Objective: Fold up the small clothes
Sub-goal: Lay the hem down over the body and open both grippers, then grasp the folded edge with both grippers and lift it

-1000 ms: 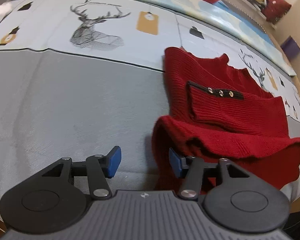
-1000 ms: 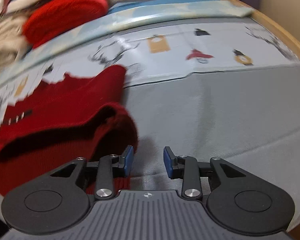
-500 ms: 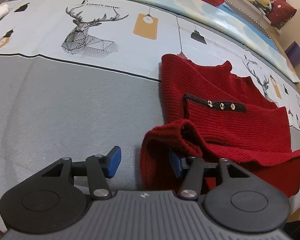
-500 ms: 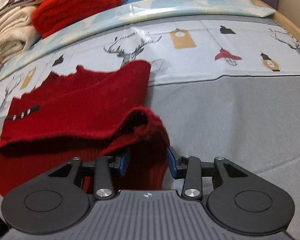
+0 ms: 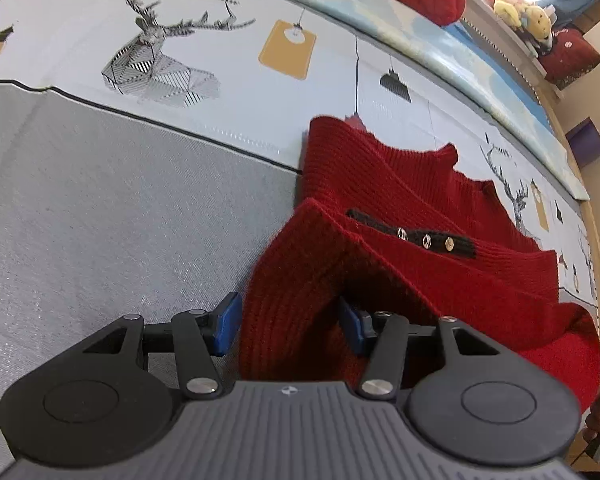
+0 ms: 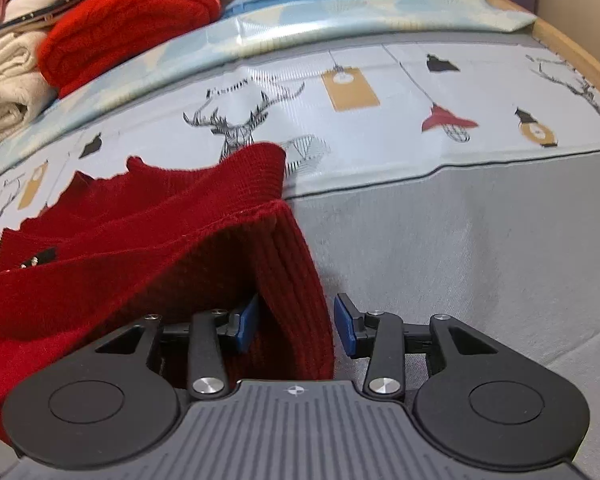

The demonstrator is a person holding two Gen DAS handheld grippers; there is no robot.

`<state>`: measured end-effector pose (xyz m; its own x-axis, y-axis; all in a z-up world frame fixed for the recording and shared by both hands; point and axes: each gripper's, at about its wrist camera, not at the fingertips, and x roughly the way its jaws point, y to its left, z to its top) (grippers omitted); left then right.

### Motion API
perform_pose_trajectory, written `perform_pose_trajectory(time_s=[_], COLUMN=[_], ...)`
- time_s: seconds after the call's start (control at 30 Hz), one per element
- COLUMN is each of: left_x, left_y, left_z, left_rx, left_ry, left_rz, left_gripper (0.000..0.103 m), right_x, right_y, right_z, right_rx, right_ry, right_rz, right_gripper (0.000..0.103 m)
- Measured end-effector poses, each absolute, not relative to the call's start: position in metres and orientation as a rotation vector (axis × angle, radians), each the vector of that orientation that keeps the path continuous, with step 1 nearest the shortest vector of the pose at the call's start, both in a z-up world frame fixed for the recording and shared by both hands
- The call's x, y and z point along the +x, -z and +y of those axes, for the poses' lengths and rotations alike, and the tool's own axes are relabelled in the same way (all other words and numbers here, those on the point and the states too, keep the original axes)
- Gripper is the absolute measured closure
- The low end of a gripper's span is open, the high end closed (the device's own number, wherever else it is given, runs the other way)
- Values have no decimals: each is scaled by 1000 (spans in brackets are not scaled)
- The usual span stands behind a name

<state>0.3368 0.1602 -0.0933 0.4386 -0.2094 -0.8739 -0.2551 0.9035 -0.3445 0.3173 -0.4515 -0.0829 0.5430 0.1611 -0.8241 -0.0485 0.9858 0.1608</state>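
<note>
My left view alone shows the red ribbed knit sweater's [image 5: 440, 248] black button strip [image 5: 416, 236]. On the grey bed cover [image 5: 100, 220], its hem sits between both released jaws, the right gripper's [image 6: 296, 324] opening; the fold has advanced since earlier.

Both tilt downward: left gripper [image 5: 290, 326] parted, right gripper [image 6: 296, 322] opening.

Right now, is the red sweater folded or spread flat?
Partly folded: the red sweater's lower edge is lifted and doubled toward its button strip, not laid down.
</note>
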Motion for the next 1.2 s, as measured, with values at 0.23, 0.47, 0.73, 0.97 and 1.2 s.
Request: perform_pose_trajectory(time_s=[0.23,0.47,0.73,0.97,1.2], left_x=[346,355,360,359,349], left_y=[102,109,113,100,62], left_z=[164,168,165,153,154], left_rx=[-501,-546,-540,-422,-341], left_ry=[-55,-72,-66,-13,-30], left_rz=[1147,1157,1164,1146,988], left_gripper=[44,44,45,88,91], right_x=[327,335,339,337,326], right_y=[92,97,100,91,50], right_z=[-455,-455,-457,-449,-465], right_rx=[176,212,245,211,311], right_ry=[-119,-105,-111,-139,-96], right_rz=[1017,1029,1046,1013,813], right_gripper=[57,57,62,90,91])
